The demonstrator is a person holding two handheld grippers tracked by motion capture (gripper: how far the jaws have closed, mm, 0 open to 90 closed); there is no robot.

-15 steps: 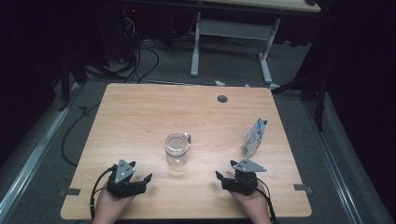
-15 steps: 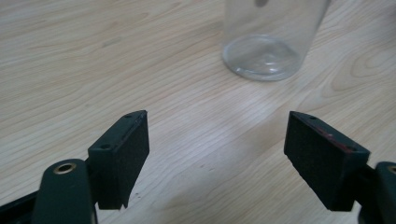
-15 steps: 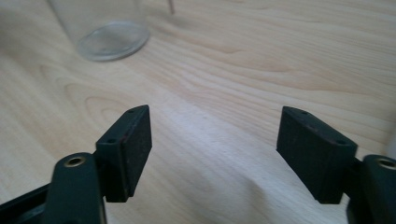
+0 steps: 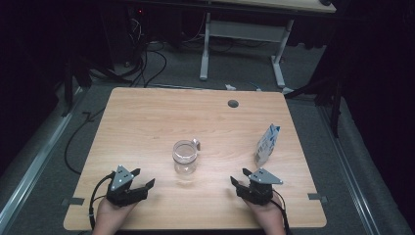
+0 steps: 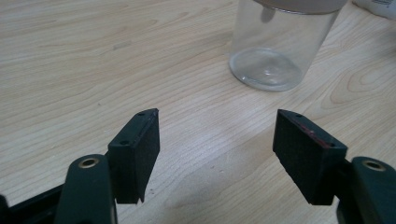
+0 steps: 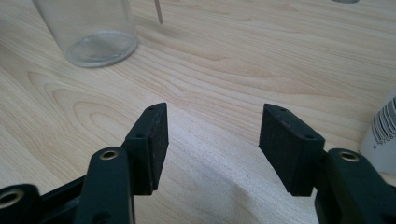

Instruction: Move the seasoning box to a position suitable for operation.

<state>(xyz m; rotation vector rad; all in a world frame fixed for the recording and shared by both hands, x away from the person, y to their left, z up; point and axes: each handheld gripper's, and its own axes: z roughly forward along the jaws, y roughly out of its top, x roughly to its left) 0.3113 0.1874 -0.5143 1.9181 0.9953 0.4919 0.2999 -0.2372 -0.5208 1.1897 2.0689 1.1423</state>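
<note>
Glass jar stands mid tabletop, between both tools, untouched. Rigid, slick, breakable, looks empty and light; grip the wall below the rim. Left tool and right tool both spread, empty.

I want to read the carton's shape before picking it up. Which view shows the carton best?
The high view: the whole carton stands upright, right of the jar. The right gripper view catches just a barcoded edge; the left gripper view a white sliver at its top corner.

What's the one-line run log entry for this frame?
left hand-held gripper: open, empty, on table | right hand-held gripper: open, empty | glass jar: upright, centre, untouched | carton: upright, right side
</note>
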